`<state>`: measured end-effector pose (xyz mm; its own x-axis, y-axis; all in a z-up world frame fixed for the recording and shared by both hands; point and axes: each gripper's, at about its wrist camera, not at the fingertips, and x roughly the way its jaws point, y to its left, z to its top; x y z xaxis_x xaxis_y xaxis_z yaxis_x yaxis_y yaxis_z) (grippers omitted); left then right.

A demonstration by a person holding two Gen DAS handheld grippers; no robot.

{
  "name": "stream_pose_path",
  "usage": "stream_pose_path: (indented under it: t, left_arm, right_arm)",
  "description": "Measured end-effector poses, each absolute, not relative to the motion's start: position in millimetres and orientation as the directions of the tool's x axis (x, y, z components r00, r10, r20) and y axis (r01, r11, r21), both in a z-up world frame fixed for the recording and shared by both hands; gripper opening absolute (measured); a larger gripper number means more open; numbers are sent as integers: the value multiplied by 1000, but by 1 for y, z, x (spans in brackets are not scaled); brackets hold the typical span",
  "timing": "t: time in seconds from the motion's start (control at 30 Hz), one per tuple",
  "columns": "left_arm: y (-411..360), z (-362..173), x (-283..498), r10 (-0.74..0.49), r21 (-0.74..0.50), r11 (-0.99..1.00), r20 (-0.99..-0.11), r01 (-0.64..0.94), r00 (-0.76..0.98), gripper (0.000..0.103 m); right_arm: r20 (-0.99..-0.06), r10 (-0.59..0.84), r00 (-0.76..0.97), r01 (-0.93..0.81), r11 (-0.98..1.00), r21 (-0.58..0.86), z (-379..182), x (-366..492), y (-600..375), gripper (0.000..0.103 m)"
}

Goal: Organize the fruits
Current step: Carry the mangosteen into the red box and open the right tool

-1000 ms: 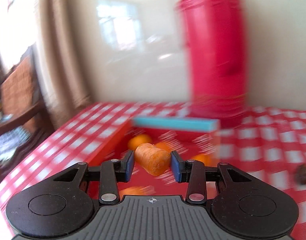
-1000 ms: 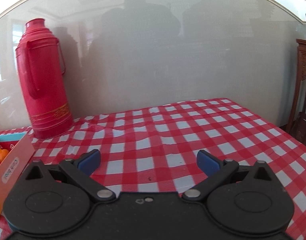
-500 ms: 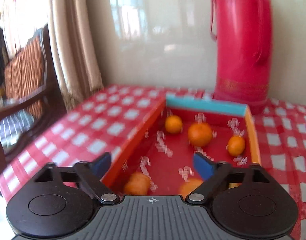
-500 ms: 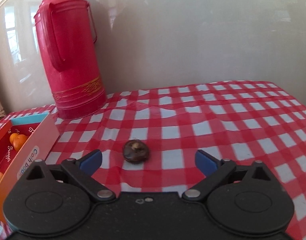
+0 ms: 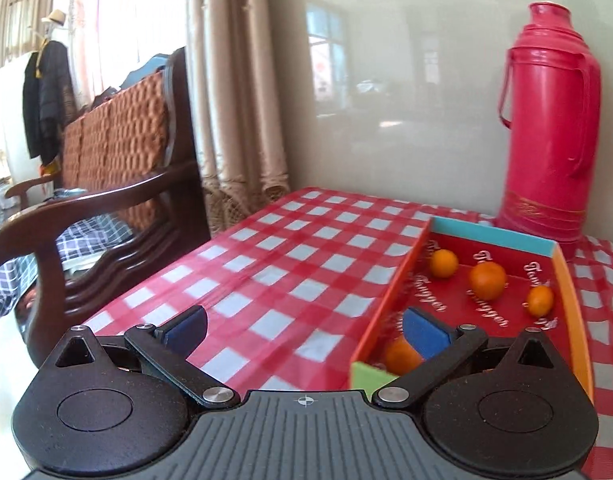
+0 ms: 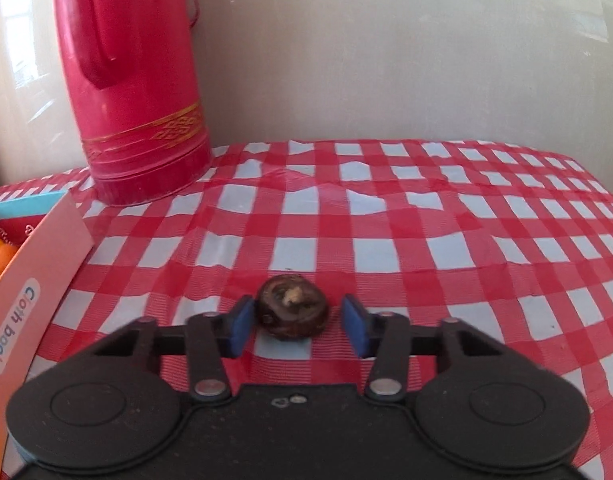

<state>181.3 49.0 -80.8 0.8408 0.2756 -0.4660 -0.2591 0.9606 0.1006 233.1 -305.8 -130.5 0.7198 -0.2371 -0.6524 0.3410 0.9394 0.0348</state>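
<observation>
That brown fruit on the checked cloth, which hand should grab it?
Right. The right gripper already has the brown fruit between its closing jaws, with small gaps left. The left gripper is wide open and empty beside the box of oranges.

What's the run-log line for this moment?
left gripper: open, empty | right gripper: closing around brown fruit | box: oranges inside

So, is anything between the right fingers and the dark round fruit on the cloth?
Nothing visible. The dark fruit lies on the checked cloth between the closing right gripper fingers, with a small gap on each side.
</observation>
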Motion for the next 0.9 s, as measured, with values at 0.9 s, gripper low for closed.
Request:
stream_pose_path:
  t: [0.9]
  left_arm:
    - [88, -95, 157, 351, 112, 932, -506, -343, 788, 103]
  right_arm:
    - [-484, 276, 830, -265, 960, 93, -78, 197, -155, 33]
